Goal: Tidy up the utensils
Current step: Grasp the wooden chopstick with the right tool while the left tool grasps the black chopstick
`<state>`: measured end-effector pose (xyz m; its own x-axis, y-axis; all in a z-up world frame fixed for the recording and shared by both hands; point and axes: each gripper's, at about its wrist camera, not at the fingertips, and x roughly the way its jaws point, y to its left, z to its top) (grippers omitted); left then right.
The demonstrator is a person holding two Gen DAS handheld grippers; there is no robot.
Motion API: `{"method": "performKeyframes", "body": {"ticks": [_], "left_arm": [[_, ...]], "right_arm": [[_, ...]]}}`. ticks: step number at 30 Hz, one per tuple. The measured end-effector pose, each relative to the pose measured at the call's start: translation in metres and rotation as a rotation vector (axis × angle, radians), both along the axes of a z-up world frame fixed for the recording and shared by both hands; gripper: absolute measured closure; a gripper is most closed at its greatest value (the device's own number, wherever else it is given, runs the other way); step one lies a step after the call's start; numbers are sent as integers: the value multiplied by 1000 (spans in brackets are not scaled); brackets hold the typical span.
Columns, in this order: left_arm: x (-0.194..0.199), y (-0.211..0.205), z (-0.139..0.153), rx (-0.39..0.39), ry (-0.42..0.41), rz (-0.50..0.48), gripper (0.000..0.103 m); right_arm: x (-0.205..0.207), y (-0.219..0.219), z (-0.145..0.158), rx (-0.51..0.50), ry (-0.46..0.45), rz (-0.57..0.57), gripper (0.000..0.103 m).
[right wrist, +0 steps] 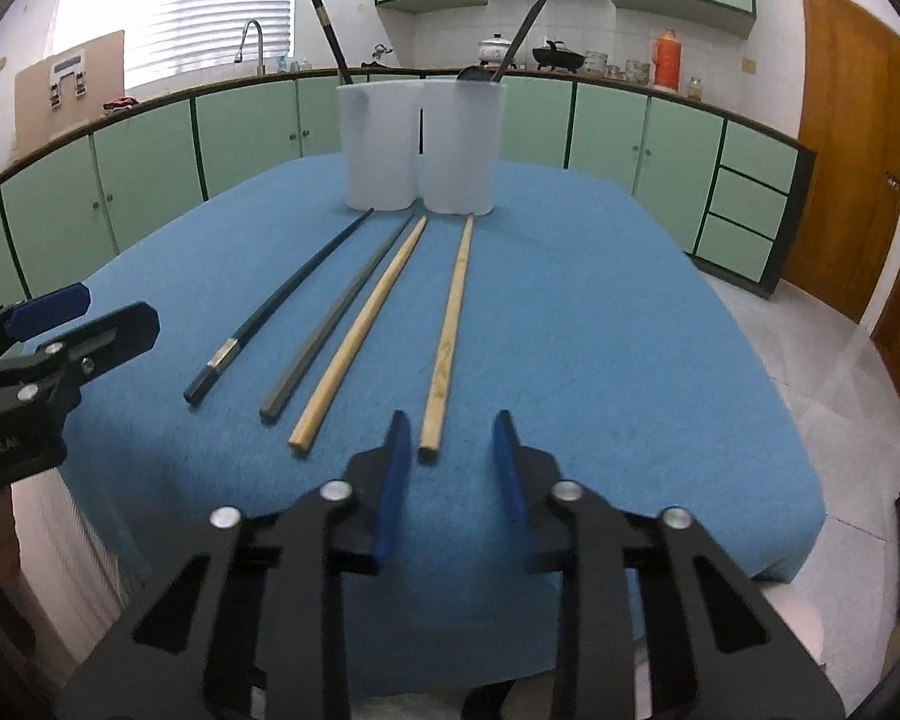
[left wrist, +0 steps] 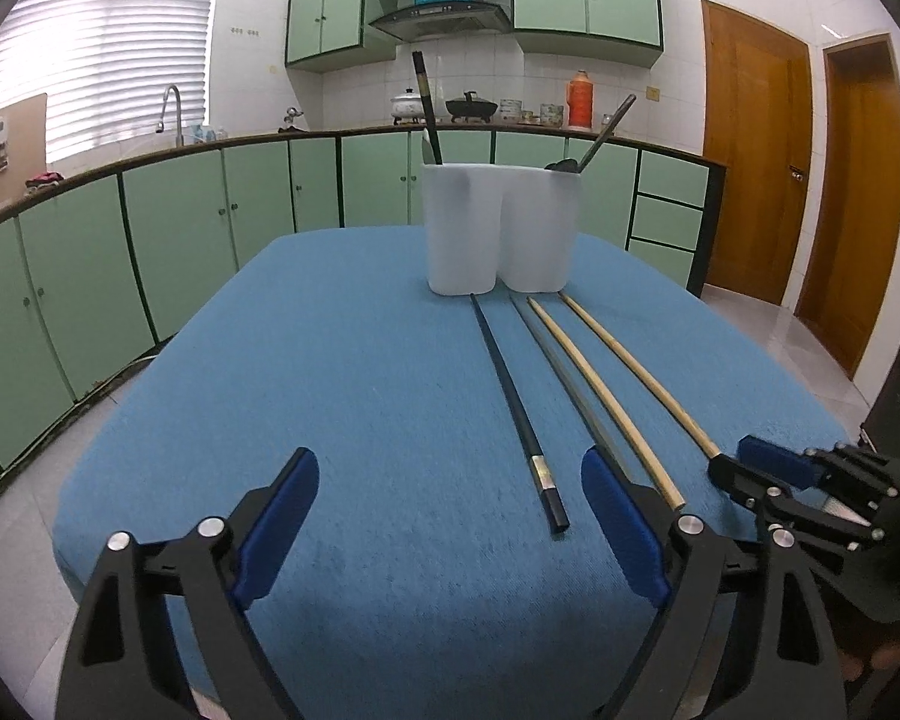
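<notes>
Several chopsticks lie side by side on the blue table: a black one (left wrist: 519, 408) (right wrist: 282, 303), a grey one (left wrist: 564, 378) (right wrist: 339, 315), a bamboo one (left wrist: 600, 396) (right wrist: 363, 327) and a second bamboo one (left wrist: 636, 372) (right wrist: 450, 330). A white two-compartment holder (left wrist: 498, 228) (right wrist: 420, 144) stands behind them, with a black chopstick (right wrist: 330, 36) in its left cup and a dark spoon (right wrist: 510, 42) in its right. My left gripper (left wrist: 450, 522) is open above the black chopstick's near end. My right gripper (right wrist: 450, 468) is open, its pads either side of the rightmost bamboo chopstick's near end.
The blue-clothed table (left wrist: 330, 390) (right wrist: 600, 360) ends just below both grippers. Green kitchen cabinets (left wrist: 180, 222) and a counter with pots run behind. Wooden doors (left wrist: 750, 168) stand at the right. The right gripper shows in the left wrist view (left wrist: 750, 468), the left one in the right wrist view (right wrist: 72, 324).
</notes>
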<state>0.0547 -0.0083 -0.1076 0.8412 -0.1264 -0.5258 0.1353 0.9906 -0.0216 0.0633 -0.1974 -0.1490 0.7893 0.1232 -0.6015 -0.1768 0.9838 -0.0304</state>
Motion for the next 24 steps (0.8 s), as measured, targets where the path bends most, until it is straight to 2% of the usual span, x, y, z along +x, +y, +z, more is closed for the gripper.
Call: {"method": "performKeyframes", "body": {"ticks": [3, 5, 6, 12, 17, 22, 24], "left_arm": [[-1, -1, -3, 1, 3, -1, 16], [0, -1, -3, 1, 7, 0, 17], [0, -1, -4, -1, 10, 0, 18], [-2, -3, -7, -9, 22, -5, 21], [1, -7, -13, -13, 48, -23, 36], [2, -18, -20, -19, 76, -44, 37], [2, -21, -23, -15, 82, -42, 44]], "right_arm": [[1, 1, 0, 6, -13, 0, 84], [1, 2, -2, 12, -17, 2, 94], [0, 3, -2, 4, -25, -1, 96], [-4, -4, -2, 18, -40, -38, 97], [-10, -12, -3, 34, -36, -54, 97], [-14, -18, -3, 46, -39, -58, 97], [-15, -20, -3, 52, -42, -54, 97]]}}
